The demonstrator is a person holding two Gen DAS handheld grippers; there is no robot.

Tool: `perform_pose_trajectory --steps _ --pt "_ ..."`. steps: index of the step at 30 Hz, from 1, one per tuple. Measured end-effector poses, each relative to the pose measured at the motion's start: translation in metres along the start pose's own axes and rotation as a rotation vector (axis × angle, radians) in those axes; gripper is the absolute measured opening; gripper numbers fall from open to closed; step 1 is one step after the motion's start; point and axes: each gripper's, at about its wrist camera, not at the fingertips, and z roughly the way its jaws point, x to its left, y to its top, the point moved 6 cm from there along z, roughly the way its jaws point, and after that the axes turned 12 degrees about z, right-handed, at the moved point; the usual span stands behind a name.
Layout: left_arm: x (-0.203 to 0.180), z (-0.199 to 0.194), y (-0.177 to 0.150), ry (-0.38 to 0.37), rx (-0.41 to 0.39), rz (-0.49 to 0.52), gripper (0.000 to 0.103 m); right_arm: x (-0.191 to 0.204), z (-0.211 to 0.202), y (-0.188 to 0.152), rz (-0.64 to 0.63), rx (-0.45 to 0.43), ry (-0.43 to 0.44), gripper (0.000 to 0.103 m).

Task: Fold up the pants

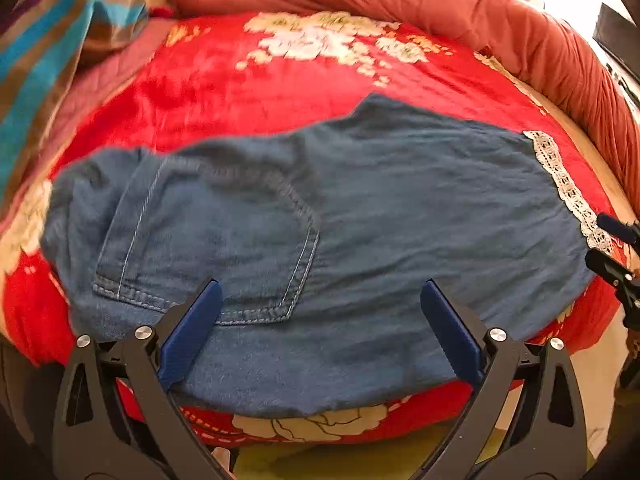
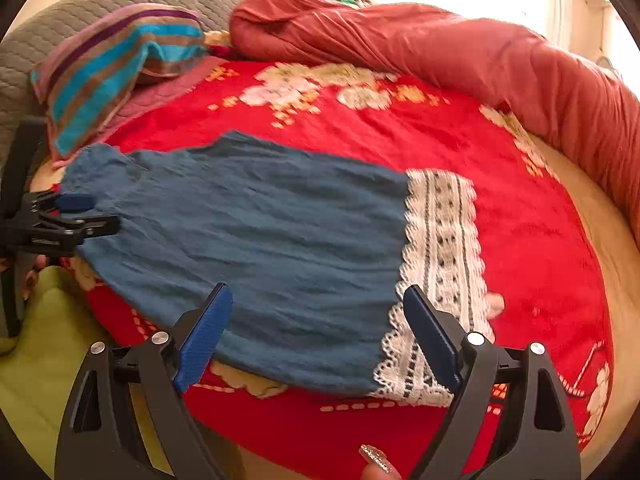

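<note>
in the left wrist view, the blue denim pants (image 1: 320,220) lie spread flat on a red flowered blanket (image 1: 240,80), back pocket (image 1: 224,248) up, white lace hem (image 1: 568,188) at the right. the left gripper (image 1: 320,300) hangs over the near edge, jaws wide apart, gripping nothing. in the right wrist view, the right gripper (image 2: 318,304) hovers over the pants' lace end (image 2: 444,248), jaws also spread wide and empty. a striped cloth (image 2: 112,68) and a rust-coloured quilt (image 2: 440,48) lie at the far side.
</note>
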Motion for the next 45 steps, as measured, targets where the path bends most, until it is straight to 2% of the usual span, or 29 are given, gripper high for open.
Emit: perform_pose_trajectory --steps 4,8,12,27,35,45 --pt "0.0 0.001 -0.001 0.001 0.001 0.001 0.093 -0.017 0.018 -0.012 0.039 0.053 -0.032 0.086" --pt "-0.001 0.002 -0.001 0.004 0.002 0.005 0.093 -0.016 0.018 -0.014 0.035 0.05 -0.029 0.086" --pt "-0.004 -0.004 0.001 0.008 -0.012 0.009 0.093 -0.016 0.004 -0.005 0.076 0.016 0.027 0.086" --pt "-0.031 -0.037 0.022 0.028 -0.085 0.065 0.093 -0.017 -0.039 0.018 0.068 -0.098 0.075 0.086" --pt "-0.051 -0.052 0.038 0.031 -0.124 0.108 0.093 -0.031 -0.052 0.02 0.096 -0.141 0.07 0.086" --pt "-0.082 -0.049 0.056 0.005 -0.134 0.173 0.093 -0.054 -0.058 0.016 0.135 -0.16 0.043 0.086"
